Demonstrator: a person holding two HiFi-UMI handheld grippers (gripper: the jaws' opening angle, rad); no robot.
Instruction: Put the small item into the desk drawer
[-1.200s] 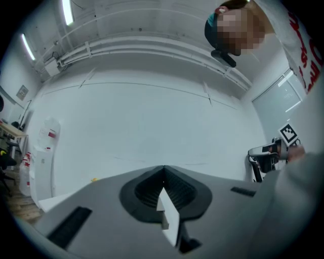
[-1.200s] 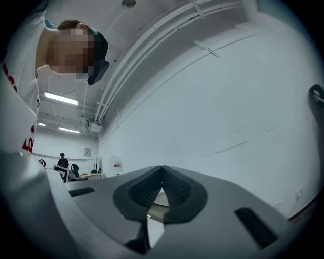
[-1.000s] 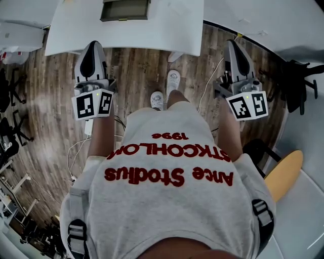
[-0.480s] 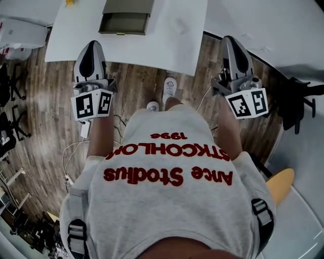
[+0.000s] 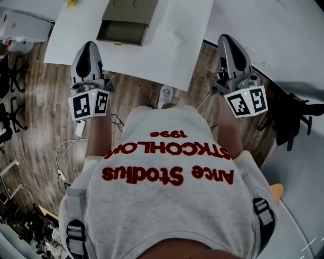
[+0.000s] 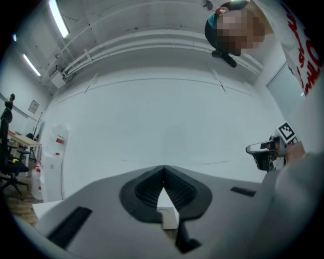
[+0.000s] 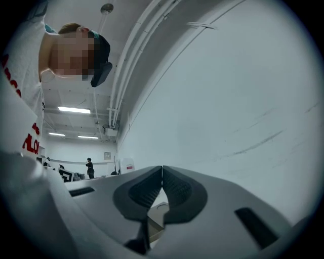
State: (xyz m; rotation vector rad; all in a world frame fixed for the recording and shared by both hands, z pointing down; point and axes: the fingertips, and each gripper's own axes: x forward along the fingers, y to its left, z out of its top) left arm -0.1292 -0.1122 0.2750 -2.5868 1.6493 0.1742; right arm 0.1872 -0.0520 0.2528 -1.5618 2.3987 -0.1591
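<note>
Left gripper (image 5: 87, 46) and right gripper (image 5: 227, 39) are pointing at desk (image 5: 152, 58), both clenched, empty. Yellow item (image 5: 70, 2) is lying at far edge, left of open drawer (image 5: 121, 31). Risk: shut jaws nudging it off.

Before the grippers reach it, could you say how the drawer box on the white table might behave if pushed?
Freestanding on the smooth white table, the drawer box would probably slide. Its low, boxy shape looks stiff and unlikely to tip.
</note>
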